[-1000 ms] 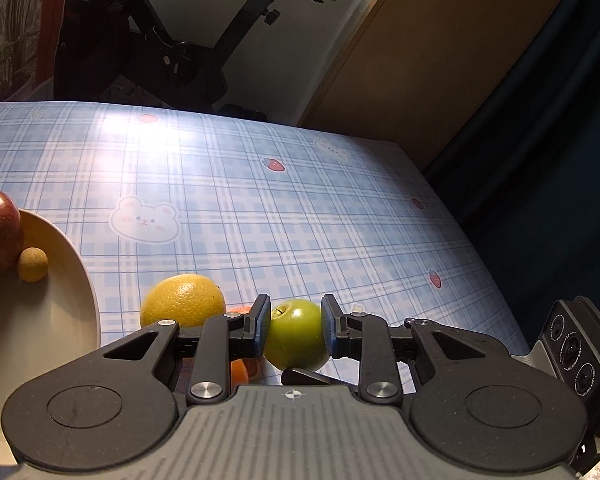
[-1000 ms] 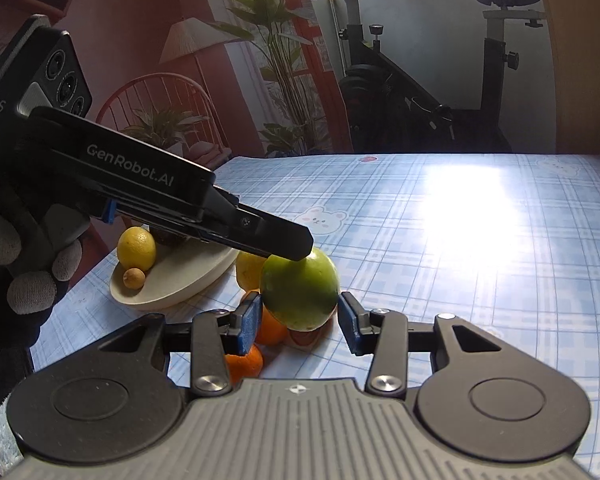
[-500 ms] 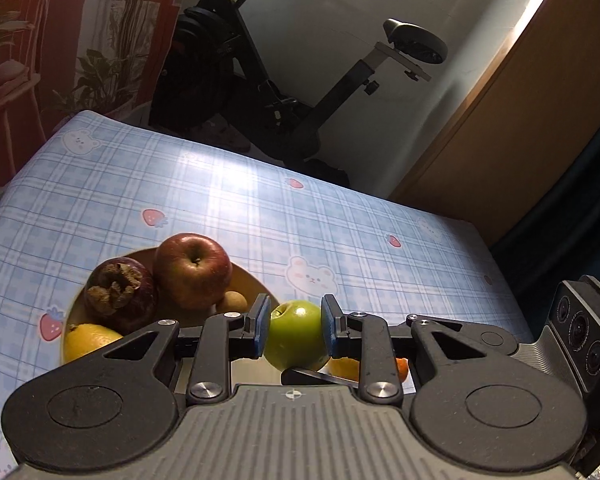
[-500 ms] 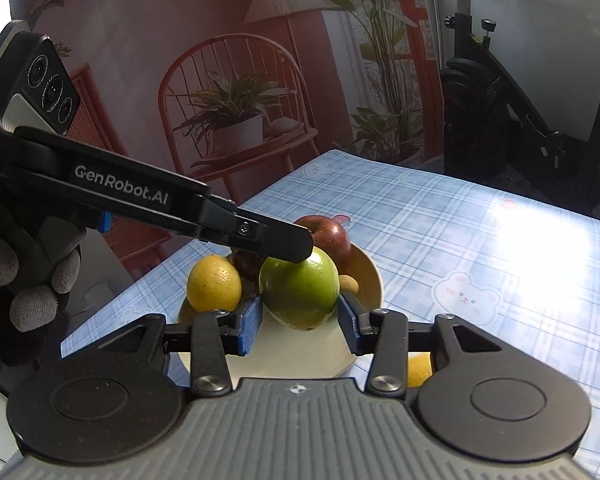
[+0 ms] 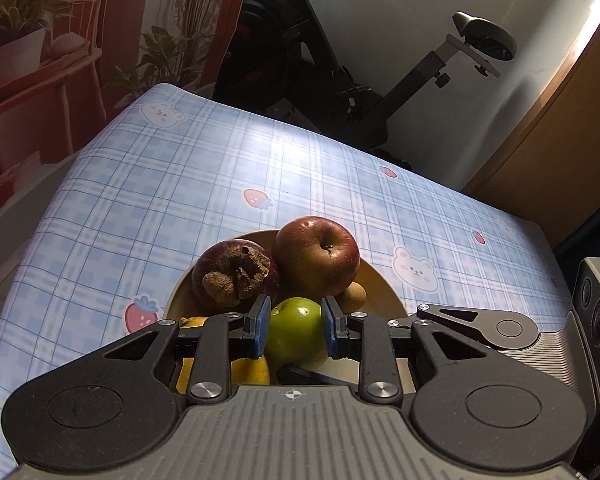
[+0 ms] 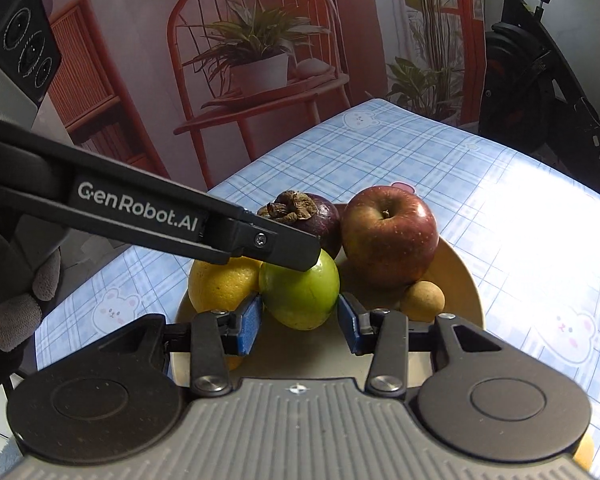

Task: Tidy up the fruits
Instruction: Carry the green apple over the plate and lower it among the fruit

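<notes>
The green apple (image 5: 296, 330) is clamped between the blue pads of the left gripper (image 5: 293, 331) and is held just above the cream bowl (image 6: 458, 276), close beside the red apple (image 5: 317, 255), the mangosteen (image 5: 236, 276) and the yellow citrus (image 6: 224, 282). The right gripper (image 6: 299, 319) flanks the same apple, its jaws partly spread with no firm contact seen. If released from here, the apple could be knocked off the crowded pile and rolled over the rim.

Dim indoor light, sun coming in from the far right, blown-out glare patch on the blue checked tablecloth (image 6: 540, 208), shiny highlight on the red apple (image 5: 318, 258), grippers mostly in shadow, heavy fisheye bend at the edges, dark corners, focus pretty sharp
</notes>
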Available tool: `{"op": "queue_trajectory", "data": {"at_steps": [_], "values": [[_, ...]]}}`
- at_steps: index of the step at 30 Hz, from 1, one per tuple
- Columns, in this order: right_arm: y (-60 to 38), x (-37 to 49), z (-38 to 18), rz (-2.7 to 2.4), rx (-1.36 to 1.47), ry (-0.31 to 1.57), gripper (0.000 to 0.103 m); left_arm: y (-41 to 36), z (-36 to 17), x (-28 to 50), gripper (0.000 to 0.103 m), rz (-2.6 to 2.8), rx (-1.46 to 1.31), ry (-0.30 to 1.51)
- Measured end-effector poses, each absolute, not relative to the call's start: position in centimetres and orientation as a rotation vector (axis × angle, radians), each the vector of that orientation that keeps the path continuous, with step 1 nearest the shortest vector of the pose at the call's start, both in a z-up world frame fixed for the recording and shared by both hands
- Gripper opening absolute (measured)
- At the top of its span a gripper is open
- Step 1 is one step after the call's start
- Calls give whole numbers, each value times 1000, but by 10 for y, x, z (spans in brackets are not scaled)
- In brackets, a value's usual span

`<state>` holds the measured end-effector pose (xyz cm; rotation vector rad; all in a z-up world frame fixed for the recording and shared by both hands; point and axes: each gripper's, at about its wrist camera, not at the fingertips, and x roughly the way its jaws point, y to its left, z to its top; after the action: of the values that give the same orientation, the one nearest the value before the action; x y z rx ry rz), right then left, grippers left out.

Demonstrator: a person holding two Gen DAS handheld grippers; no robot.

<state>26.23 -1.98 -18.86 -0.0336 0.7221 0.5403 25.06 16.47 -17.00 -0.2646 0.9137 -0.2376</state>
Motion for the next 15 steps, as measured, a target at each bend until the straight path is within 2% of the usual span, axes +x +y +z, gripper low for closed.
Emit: {"op": "queue_trajectory", "data": {"at_steps": [15], "values": [[-15,262,-197,481,-107,693,44,167,-176,236,29,-216,-271,907]]}}
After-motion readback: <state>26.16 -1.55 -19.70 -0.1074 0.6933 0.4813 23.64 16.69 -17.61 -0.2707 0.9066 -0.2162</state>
